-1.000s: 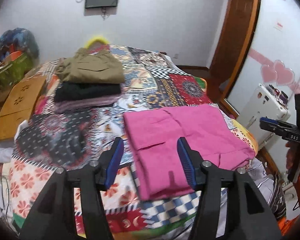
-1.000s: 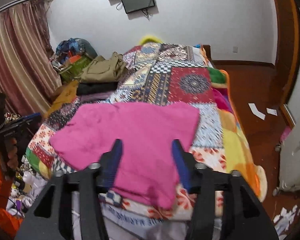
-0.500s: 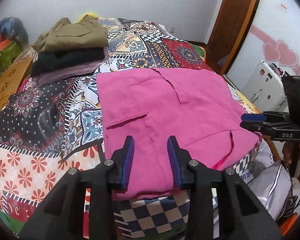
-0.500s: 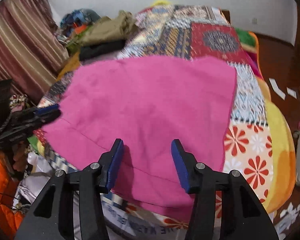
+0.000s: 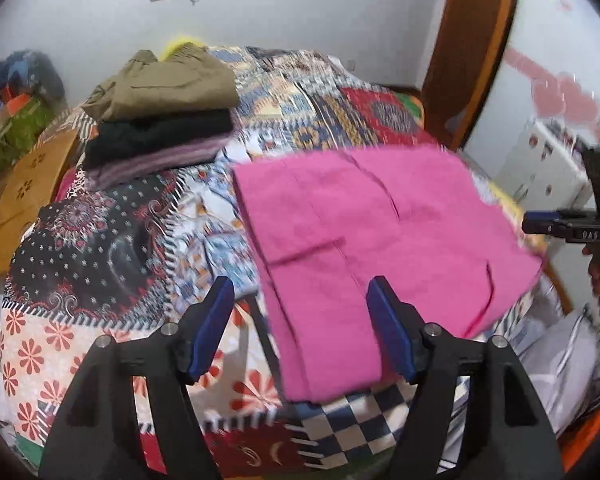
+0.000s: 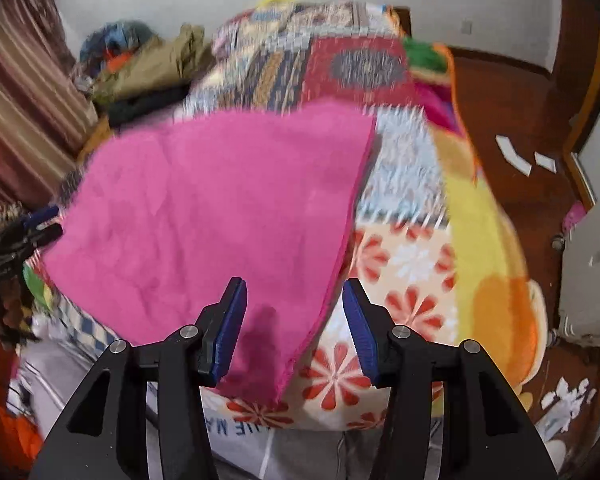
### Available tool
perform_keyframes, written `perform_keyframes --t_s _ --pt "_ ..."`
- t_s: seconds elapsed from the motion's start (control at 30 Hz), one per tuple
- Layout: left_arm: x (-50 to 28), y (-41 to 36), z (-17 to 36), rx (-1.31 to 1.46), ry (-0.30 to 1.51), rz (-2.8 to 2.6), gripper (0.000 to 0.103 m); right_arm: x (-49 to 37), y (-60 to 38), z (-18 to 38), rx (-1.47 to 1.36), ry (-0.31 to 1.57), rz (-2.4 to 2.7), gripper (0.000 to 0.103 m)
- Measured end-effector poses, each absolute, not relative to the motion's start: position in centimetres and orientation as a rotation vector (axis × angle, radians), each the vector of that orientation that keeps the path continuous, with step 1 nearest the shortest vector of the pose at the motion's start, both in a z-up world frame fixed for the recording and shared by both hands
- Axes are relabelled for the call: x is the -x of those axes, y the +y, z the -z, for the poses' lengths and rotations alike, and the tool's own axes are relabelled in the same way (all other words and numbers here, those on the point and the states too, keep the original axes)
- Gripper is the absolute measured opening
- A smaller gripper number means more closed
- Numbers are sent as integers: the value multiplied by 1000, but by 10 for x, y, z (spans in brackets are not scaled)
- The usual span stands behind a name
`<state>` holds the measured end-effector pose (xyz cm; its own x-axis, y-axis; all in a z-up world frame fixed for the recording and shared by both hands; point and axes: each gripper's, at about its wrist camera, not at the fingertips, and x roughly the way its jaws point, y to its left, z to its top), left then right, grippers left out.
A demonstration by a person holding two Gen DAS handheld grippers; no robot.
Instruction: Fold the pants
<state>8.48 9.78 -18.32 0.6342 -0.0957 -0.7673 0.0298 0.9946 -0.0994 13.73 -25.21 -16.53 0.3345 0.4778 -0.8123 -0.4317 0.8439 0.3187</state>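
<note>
Pink pants (image 5: 380,232) lie folded flat on the patchwork bed cover, near the foot of the bed. They also show in the right wrist view (image 6: 220,208). My left gripper (image 5: 302,328) is open and empty, just above the pants' near left corner. My right gripper (image 6: 294,328) is open and empty, over the pants' near right corner, which hangs over the bed edge. The right gripper also shows in the left wrist view (image 5: 572,226) at the far right.
A stack of folded clothes (image 5: 160,112), olive on top of black and striped, sits at the back left of the bed. A wooden board (image 5: 24,200) lies left of the bed. A white appliance (image 5: 540,160) stands to the right. The wooden floor (image 6: 512,92) has paper scraps.
Both grippers have pulled back from the pants. The left jaws opened wider than half a second ago. The pants lie still on the bed.
</note>
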Motion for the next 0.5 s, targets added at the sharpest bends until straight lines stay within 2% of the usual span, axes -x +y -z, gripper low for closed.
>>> perform_keyframes --t_s 0.1,0.23,0.3,0.4,0.47,0.5 --pt "-102 113 161 66 822 15 70 -149 -247 146 -74 1012 -612 50" --pt "-138 119 150 61 804 -22 68 -173 -216 133 -53 942 -655 51" --pt "-157 116 150 59 812 -16 63 -185 -197 132 -54 929 -690 51" --pt "-188 102 161 66 865 48 46 -199 -165 138 -43 943 -768 51" --pt "-202 94 172 69 909 96 30 -207 -142 147 -32 970 -820 51" --pt "-210 89 178 63 931 114 27 -211 -131 153 -32 989 -851 50"
